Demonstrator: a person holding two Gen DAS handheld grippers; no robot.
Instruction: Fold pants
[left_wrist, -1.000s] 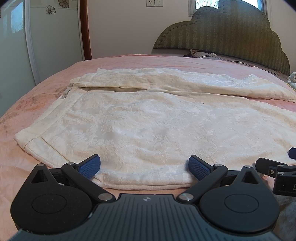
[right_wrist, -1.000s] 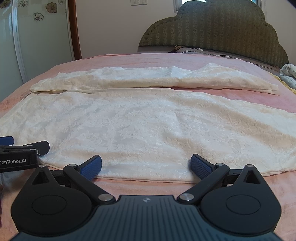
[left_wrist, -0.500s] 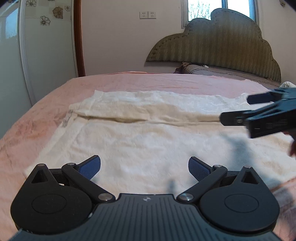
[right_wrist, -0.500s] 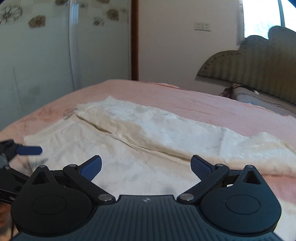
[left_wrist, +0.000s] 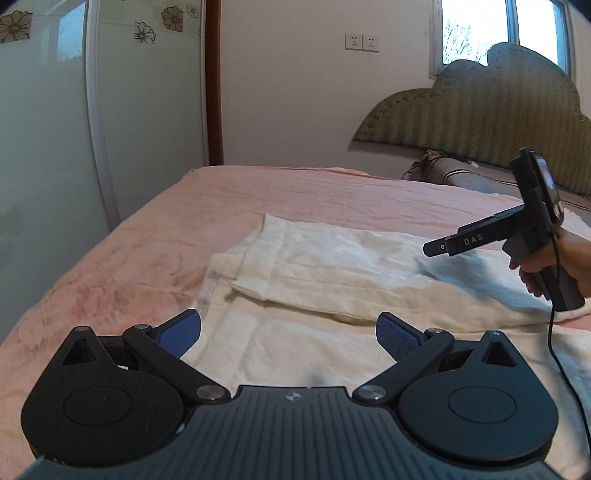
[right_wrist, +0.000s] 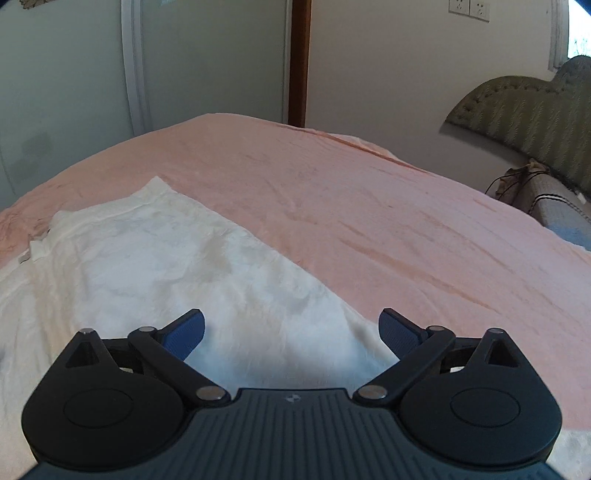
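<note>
Cream white pants (left_wrist: 332, 273) lie flat on the pink bed, legs side by side, the far leg lying over the near one. My left gripper (left_wrist: 288, 334) is open and empty above the near leg by the left end. My right gripper (right_wrist: 291, 332) is open and empty, hovering over the far leg (right_wrist: 166, 258) near its far edge. In the left wrist view the right gripper (left_wrist: 436, 249) is held in a hand at the right, above the far leg.
The pink bedsheet (right_wrist: 369, 206) covers the bed. A green padded headboard (left_wrist: 498, 122) and a pillow (right_wrist: 554, 199) stand at the right. A wardrobe with sliding doors (left_wrist: 44, 129) stands beyond the bed's left edge.
Both grippers have lifted from the near edge of the pants and swung left. The right gripper has moved out over the far leg. Both stay open.
</note>
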